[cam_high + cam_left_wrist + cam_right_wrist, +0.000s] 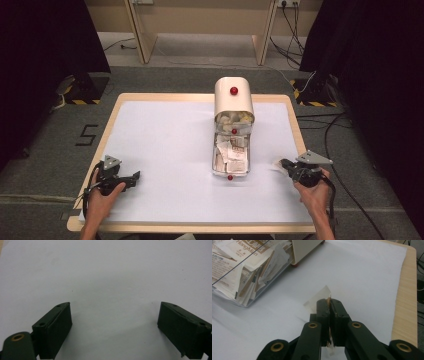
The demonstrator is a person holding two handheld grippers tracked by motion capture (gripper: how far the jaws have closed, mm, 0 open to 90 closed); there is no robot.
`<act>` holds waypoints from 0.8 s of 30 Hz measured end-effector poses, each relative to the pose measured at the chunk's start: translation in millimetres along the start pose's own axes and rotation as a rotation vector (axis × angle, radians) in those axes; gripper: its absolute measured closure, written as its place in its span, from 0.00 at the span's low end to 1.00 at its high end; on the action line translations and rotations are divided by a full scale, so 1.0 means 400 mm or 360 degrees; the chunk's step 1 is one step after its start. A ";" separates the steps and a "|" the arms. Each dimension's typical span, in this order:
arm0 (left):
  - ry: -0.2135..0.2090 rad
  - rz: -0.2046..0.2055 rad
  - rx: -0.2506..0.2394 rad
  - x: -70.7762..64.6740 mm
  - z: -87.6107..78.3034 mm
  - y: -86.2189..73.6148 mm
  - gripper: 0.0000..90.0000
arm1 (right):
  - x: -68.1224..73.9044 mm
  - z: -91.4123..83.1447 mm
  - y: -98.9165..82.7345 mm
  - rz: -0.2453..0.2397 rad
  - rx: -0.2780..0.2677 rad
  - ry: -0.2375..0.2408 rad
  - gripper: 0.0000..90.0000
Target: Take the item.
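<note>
Right gripper (pixel 329 302) pinches 1 paper sachet (pixel 319 298) just above the desk (pixel 165 135), right of the clear drawer (pixel 230 159) full of sachets. Left gripper (pixel 113 322) hangs open, empty. Cream dispenser (pixel 233 99) behind the drawer.

A wood-edged counter (pixel 295 125) carries a white sheet (pixel 165 145). On the sheet stands a cream dispenser (pixel 233 100). Its clear drawer (pixel 230 172) of paper packets is pulled out.

A wooden desk (pixel 200 20) stands behind the table (pixel 295 125), cables (pixel 340 165) alongside.
</note>
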State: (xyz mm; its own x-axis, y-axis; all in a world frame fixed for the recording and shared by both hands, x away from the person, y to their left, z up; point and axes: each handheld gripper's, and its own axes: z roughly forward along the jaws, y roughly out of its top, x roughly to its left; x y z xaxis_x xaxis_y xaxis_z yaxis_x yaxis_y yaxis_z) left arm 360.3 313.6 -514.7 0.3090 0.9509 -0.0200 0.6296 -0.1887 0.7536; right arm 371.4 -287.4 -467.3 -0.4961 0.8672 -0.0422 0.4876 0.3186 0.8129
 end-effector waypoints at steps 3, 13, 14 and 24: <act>0.0000 0.0000 0.0000 0.000 0.000 0.000 0.13 | 0.000 0.002 -0.001 0.0000 0.0005 -0.0002 0.96; 0.0000 0.0000 0.0000 0.000 0.000 0.000 0.13 | -0.004 0.013 -0.006 0.0004 0.0031 -0.0005 0.93; 0.0000 0.0000 0.0000 0.000 0.000 0.000 0.13 | -0.004 0.013 -0.006 0.0010 0.0030 -0.0006 0.91; 0.0000 0.0000 0.0000 0.000 0.000 0.000 0.13 | -0.014 0.004 -0.007 0.0099 -0.0002 -0.0032 0.72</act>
State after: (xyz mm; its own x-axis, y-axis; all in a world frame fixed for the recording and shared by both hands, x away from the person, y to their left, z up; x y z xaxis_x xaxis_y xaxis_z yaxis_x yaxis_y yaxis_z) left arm 360.3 313.6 -514.6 0.3090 0.9509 -0.0201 0.6298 -0.1887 0.7535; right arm 374.1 -292.4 -470.2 -0.4505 0.8928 -0.0034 0.5163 0.2636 0.8149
